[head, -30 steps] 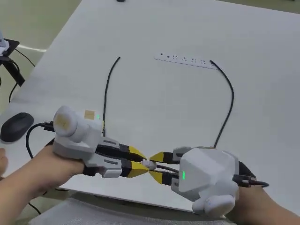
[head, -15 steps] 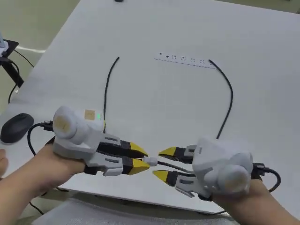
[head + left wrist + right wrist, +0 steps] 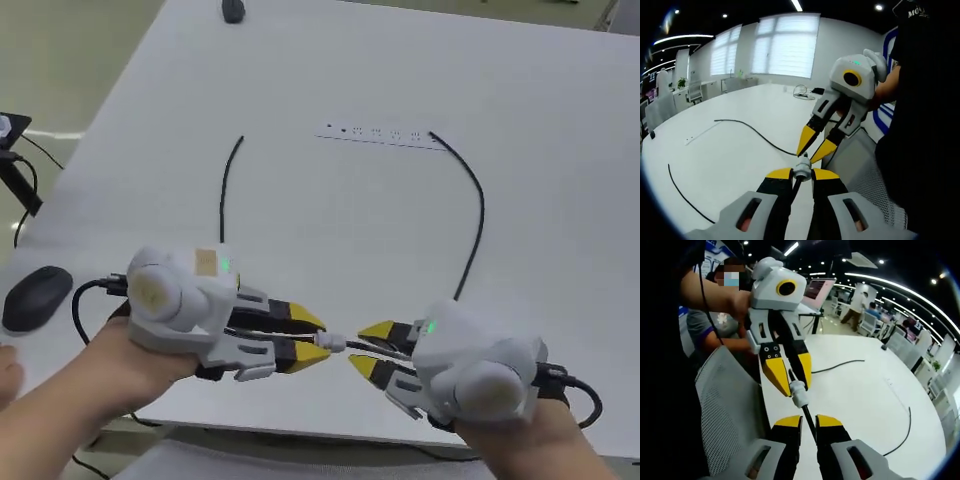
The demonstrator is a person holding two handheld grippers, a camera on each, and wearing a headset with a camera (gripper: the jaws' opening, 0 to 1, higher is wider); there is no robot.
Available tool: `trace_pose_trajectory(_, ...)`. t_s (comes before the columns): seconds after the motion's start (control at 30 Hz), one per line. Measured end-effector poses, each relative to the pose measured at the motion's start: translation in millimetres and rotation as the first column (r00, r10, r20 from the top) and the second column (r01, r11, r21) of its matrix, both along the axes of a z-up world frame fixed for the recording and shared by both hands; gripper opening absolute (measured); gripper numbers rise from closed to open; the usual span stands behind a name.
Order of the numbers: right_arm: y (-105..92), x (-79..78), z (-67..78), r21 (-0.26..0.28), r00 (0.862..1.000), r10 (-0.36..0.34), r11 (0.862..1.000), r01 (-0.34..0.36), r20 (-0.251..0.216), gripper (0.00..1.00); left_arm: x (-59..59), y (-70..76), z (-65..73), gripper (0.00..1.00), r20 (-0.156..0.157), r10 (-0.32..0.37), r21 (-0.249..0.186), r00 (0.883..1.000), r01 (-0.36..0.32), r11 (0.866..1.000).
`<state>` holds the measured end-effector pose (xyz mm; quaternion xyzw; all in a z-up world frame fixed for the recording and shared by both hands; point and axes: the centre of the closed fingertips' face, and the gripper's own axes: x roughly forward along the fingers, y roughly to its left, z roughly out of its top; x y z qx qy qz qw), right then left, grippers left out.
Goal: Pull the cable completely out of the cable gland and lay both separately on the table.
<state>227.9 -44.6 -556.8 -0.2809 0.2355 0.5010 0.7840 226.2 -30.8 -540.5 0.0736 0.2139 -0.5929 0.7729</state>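
The small white cable gland (image 3: 329,344) is held just above the table's near edge, pinched between the yellow tips of my left gripper (image 3: 316,338). It also sits between that gripper's tips in the left gripper view (image 3: 801,170). A thin black cable (image 3: 360,349) leaves the gland and runs straight into my right gripper (image 3: 372,348), which faces the left one tip to tip. In the right gripper view the cable (image 3: 810,424) passes between the right gripper's (image 3: 809,421) closed jaws, with the gland (image 3: 797,392) a short way ahead.
A long black cable (image 3: 480,215) curves from a white power strip (image 3: 378,134) down toward the right gripper. Another loose black cable (image 3: 224,190) lies at the left. One mouse (image 3: 36,297) rests at the left edge, another mouse (image 3: 232,10) at the far end.
The right gripper, shut at the gland a second ago, opened and drew back, and has now closed on the cable a little way from the gland. The left gripper kept its hold.
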Motion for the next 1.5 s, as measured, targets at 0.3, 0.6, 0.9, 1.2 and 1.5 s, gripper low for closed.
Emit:
trace_pose_trajectory(0.3, 1.6, -0.6, 1.3, -0.030, 0.999, -0.009, 0.999, 0.010, 0.050, 0.01, 0.9, -5.8, 0.9, 0.15, 0.025, -0.034, 0.009, 0.999, 0.034, 0.999)
trace_pose_trajectory(0.6, -5.1, 0.0, 1.2, -0.016, 0.998, -0.046, 0.999, 0.047, 0.038, 0.00, -1.1, -10.7, 2.1, 0.15, 0.017, -0.038, 0.006, 0.999, 0.038, 0.999)
trace_pose_trajectory(0.9, -19.7, 6.1, -4.6, 0.007, 0.993, -0.119, 0.993, 0.119, 0.004, 0.00, 1.3, -8.4, 1.8, 0.15, 0.008, -0.019, -0.005, 1.000, 0.019, 1.000)
trace_pose_trajectory(1.2, -36.6, 9.5, -16.1, 0.012, 0.982, -0.184, 0.983, 0.184, -0.040, 0.00, 2.1, -8.5, 0.7, 0.15, 0.012, -0.025, 0.007, 1.000, 0.025, 1.000)
trace_pose_trajectory(1.5, -63.2, 19.3, -36.5, 0.003, 0.947, -0.298, 0.954, 0.301, -0.122, 0.00, 0.5, -9.2, -0.5, 0.15, 0.001, -0.032, -0.003, 1.000, 0.032, 0.999)
